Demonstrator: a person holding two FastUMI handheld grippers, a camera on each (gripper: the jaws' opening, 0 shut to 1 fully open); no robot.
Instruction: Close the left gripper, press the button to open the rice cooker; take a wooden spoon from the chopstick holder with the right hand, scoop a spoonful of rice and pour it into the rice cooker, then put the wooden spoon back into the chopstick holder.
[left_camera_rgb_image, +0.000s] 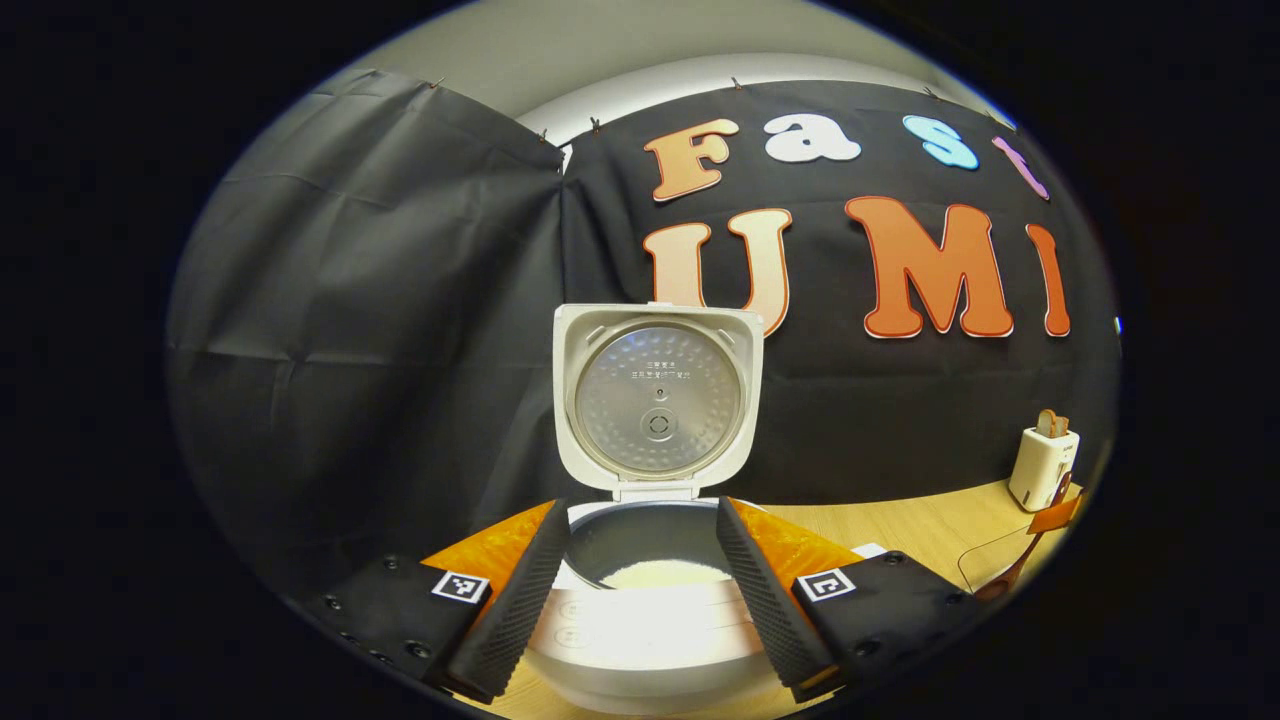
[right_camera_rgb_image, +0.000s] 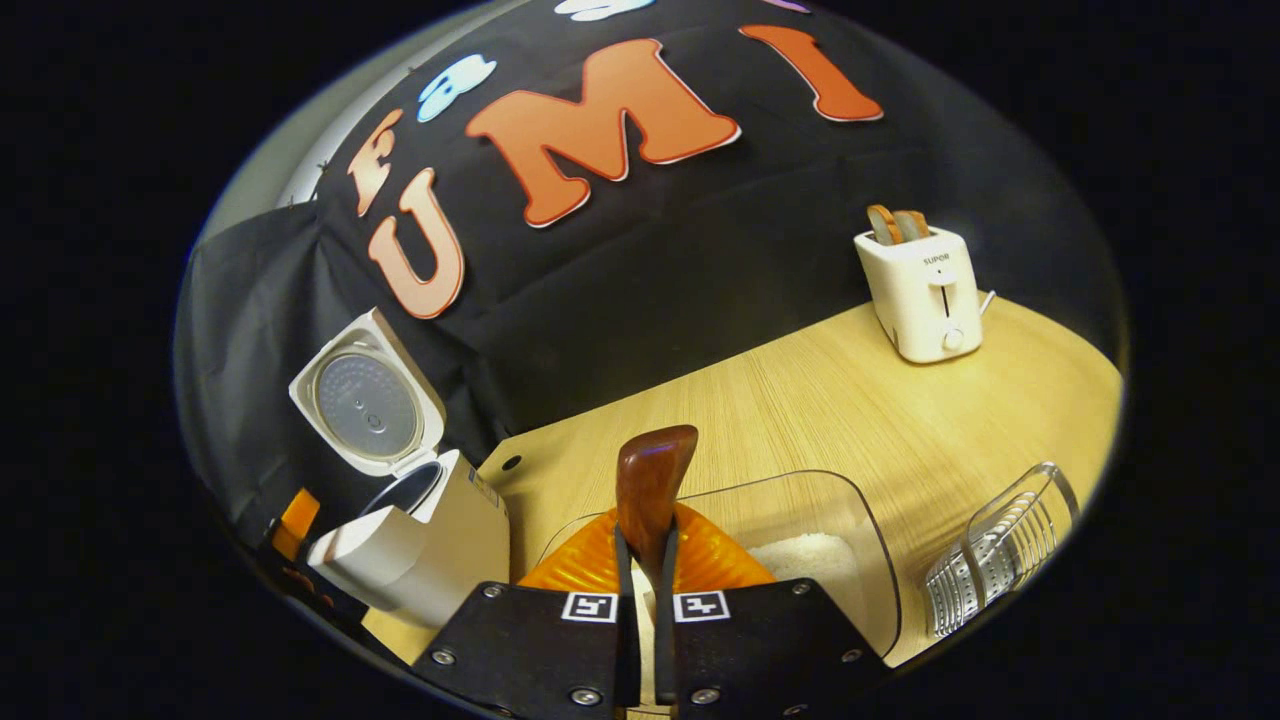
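Right gripper (right_camera_rgb_image: 645, 570): fingers clamped on the wooden spoon (right_camera_rgb_image: 652, 480), handle end pointing up, over the clear rice container (right_camera_rgb_image: 860, 540). Left gripper (left_camera_rgb_image: 640, 580): fingers apart, flanking the rice cooker (left_camera_rgb_image: 650, 640), whose lid (left_camera_rgb_image: 657, 400) stands raised; white rice shows in the pot. Chopstick holder (right_camera_rgb_image: 1000, 560): just right of the container. Risk: a tilted spoon may spill grains between container and cooker. Surface: pale wood table (right_camera_rgb_image: 800, 400); toaster (right_camera_rgb_image: 925, 290) at rear; black cloth wall.

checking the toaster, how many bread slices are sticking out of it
2: both bread slices stand side by side in the top slots of the toaster, at the table's far edge.
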